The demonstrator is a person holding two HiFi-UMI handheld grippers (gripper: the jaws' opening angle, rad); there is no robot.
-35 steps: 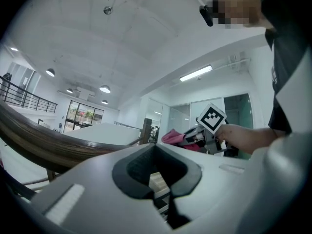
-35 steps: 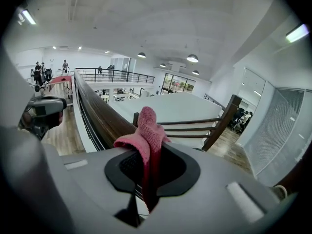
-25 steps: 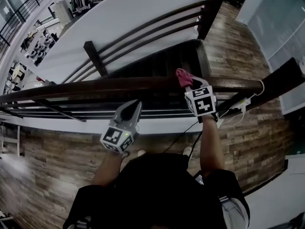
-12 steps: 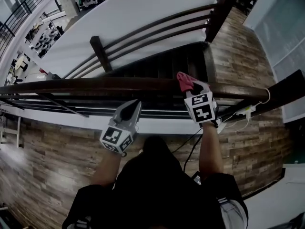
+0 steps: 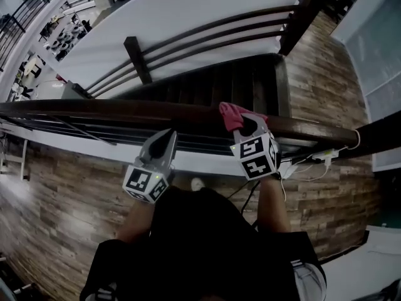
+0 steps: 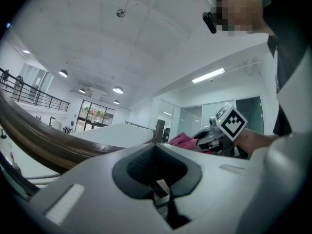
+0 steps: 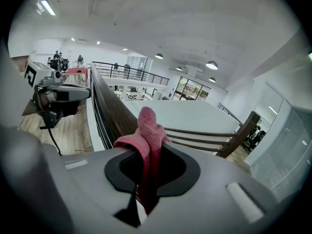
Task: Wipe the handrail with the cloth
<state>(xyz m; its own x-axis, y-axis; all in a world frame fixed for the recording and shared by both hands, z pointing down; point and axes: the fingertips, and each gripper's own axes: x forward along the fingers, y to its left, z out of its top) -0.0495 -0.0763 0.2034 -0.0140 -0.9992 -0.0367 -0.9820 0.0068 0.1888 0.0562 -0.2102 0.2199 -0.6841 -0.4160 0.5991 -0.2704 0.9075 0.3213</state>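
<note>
Pinches the pink cloth (image 5: pixel 232 114) in the jaws of the right gripper (image 5: pixel 246 125) against the handrail (image 5: pixel 119 109) for wiping, and holds the left gripper (image 5: pixel 168 137) clear nearby, jaws pressed together, empty.

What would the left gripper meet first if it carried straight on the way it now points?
Probably the handrail: the left gripper points at it from just short of it in the head view. Depth is unclear, so it might pass just above.

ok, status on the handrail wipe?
Right hand-held gripper shut on pink knitted cloth, at the dark wooden handrail. Left hand-held gripper shut, empty. Nothing blocking the rail.
</note>
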